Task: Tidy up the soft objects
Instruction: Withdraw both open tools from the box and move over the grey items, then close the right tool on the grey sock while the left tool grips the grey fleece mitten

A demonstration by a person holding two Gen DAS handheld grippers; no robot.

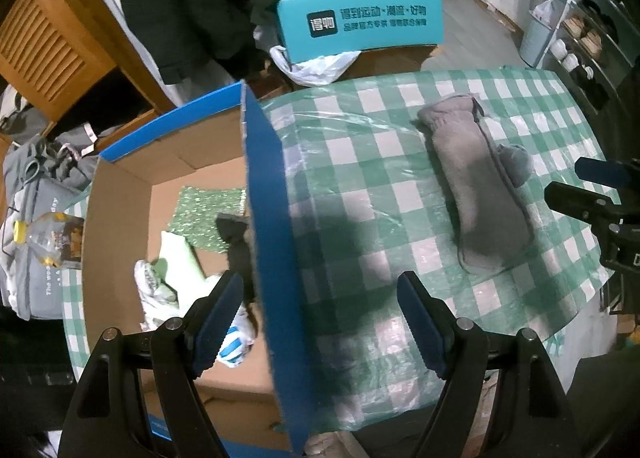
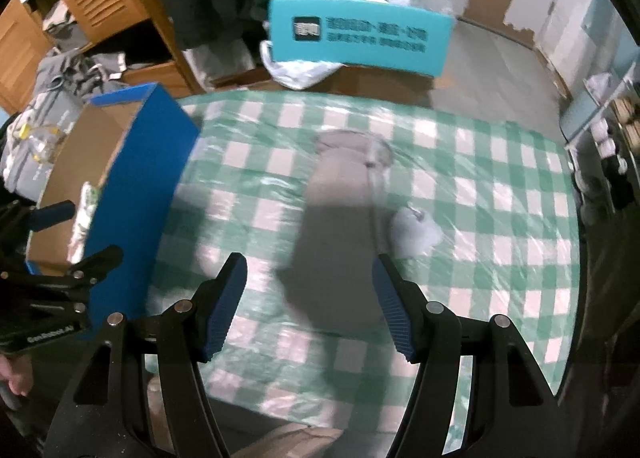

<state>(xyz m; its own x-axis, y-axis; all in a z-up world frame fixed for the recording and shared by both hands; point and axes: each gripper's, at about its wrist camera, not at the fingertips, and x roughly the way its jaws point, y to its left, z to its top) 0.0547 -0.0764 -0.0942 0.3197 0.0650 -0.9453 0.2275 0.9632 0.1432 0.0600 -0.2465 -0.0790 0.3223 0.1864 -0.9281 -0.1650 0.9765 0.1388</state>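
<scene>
A green-checked table (image 2: 480, 186) carries a blue cardboard box (image 1: 268, 194) at its left edge, soft things already inside. The grey sock (image 2: 340, 226) lies mid-table. Both the right gripper (image 2: 310, 302) and left gripper (image 1: 320, 322) gape wide, empty. Likely next: right gripper descends onto the sock.

Both wrist views high over the checked table (image 1: 360, 186), tilted forward-down, sharing grey sock (image 2: 340, 194) and blue box (image 1: 264, 194)

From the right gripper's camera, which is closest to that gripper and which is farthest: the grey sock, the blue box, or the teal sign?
1. Grey sock: straight ahead of the right gripper, on the checked cloth.
2. Blue box: to the left, on the table.
3. Teal sign: farthest, beyond the table's far edge.
</scene>
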